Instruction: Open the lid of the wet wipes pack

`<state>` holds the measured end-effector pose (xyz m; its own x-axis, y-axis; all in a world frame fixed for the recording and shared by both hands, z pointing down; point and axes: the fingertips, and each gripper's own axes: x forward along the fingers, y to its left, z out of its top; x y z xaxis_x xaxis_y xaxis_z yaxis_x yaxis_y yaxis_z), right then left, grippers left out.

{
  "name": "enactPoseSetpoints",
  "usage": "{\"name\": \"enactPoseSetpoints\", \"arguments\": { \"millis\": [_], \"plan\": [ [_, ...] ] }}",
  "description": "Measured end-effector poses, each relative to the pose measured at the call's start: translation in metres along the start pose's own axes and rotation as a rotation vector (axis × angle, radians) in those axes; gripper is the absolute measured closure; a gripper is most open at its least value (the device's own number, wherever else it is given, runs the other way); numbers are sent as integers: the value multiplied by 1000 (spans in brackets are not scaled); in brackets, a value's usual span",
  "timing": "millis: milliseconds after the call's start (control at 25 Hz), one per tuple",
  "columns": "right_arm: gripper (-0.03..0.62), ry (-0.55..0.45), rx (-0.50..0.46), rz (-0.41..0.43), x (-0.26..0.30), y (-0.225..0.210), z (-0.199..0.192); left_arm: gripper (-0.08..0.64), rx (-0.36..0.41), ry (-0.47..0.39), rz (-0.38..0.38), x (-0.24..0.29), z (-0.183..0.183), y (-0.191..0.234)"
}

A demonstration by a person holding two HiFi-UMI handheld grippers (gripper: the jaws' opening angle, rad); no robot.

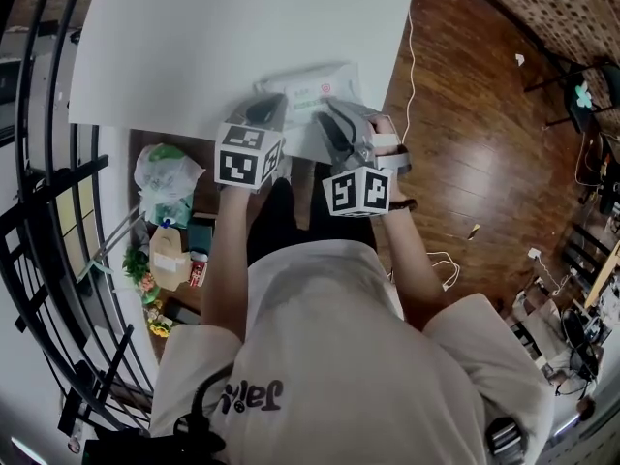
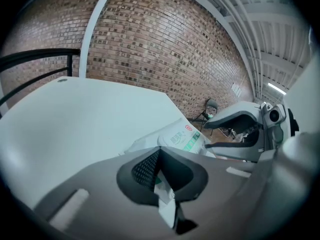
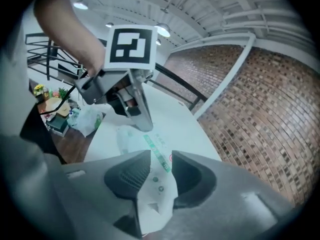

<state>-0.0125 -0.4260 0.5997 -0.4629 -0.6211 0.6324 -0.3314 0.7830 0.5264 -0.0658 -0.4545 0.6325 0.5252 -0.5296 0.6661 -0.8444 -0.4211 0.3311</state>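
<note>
Wet wipes pack [image 1: 315, 87], soft crinkled white plastic, rectangular

White wet wipes pack [image 1: 315, 87] on table [image 1: 194, 46]

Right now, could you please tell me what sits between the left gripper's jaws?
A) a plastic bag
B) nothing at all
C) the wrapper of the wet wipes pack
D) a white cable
C: in the left gripper view, the left gripper has its jaws closed on a fold of the wet wipes pack, and the pack's white and green film shows between them.
</note>
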Motion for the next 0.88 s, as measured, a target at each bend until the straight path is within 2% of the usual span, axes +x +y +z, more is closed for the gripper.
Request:
{"name": "enactPoseSetpoints", "arguments": {
  "millis": [280,440,600,680,880],
  "plan": [
    [463,44,-190,39,15,23,2,545,0,7,-17,-8,-5,4],
    [488,40,-224,47,14,29,-3,545,-3,9,-21,-7,-5,1],
    [522,46,-263,14,16,26,0,545,-8,12,-25,-5,-2,4],
    [543,31,-254,-11,13,21,6,545,-11,17,-31,-4,0,5],
    [578,-40,-154,-74,-3,-9,38,545,-13,21,-40,-9,-3,3]
  ]
}}
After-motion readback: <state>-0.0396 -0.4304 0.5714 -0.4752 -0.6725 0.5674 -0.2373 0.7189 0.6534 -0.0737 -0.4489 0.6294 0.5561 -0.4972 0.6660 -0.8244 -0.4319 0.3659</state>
